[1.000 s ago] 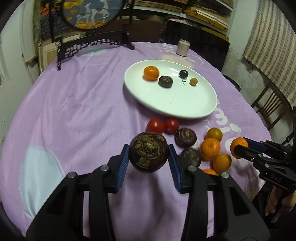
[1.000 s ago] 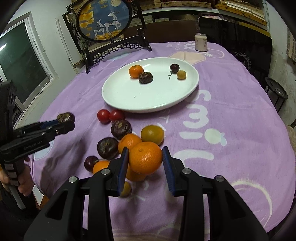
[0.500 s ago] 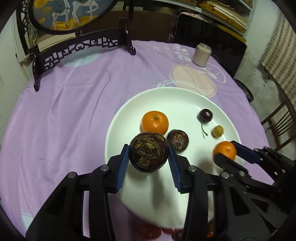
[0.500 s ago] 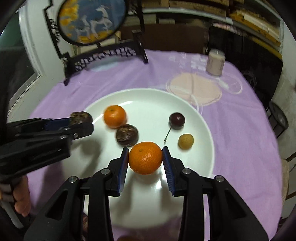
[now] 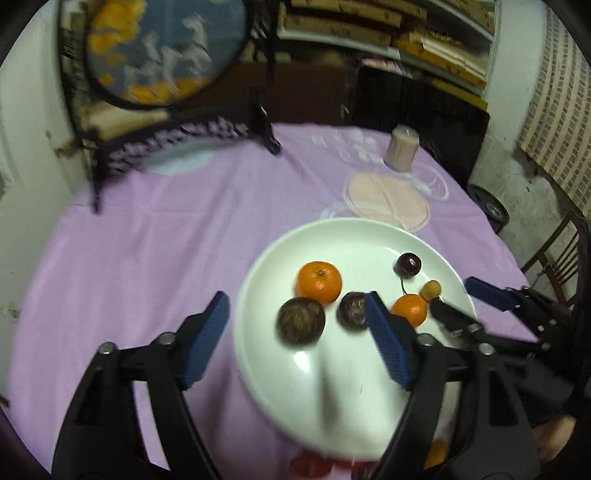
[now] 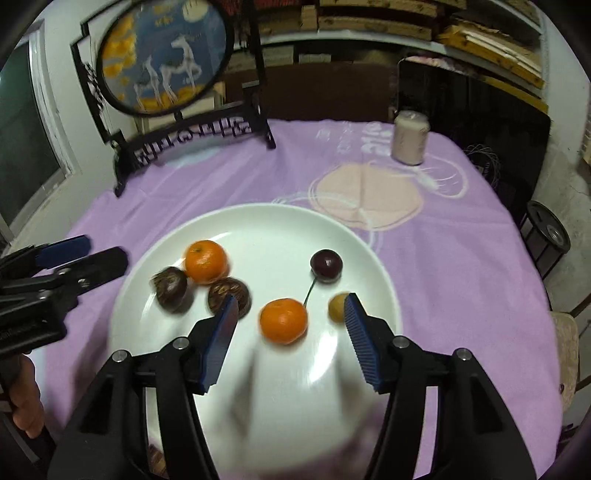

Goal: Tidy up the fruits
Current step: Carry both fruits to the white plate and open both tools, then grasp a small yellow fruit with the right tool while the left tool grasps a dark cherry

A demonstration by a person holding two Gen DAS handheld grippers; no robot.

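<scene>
While both tools' jaws are opening, the left tool [image 5: 295, 334] releasing the dark fruit [image 5: 301, 320] and the right tool [image 6: 290, 332] the orange [image 6: 283, 320] onto the white plate [image 6: 266, 221], the operator is ideally lifting straight clear, avoiding nudging either

Round table [image 6: 461, 266] under a lilac cloth with pale printed circles and lettering. At the far left edge, a black carved stand holding a round blue panel [image 6: 162, 55] painted with white deer and orange foliage. Near the far right edge, a small pale jar [image 6: 410, 136]. Behind the table, a dark wooden cabinet [image 6: 317, 92]; above it, shelves stacked with timber boards [image 6: 373, 22]. White walls; window [image 6: 22, 147] at left. Wooden chair [image 5: 554, 254] and a patterned hanging [image 5: 557, 122] at right. Dim indoor lighting.
</scene>
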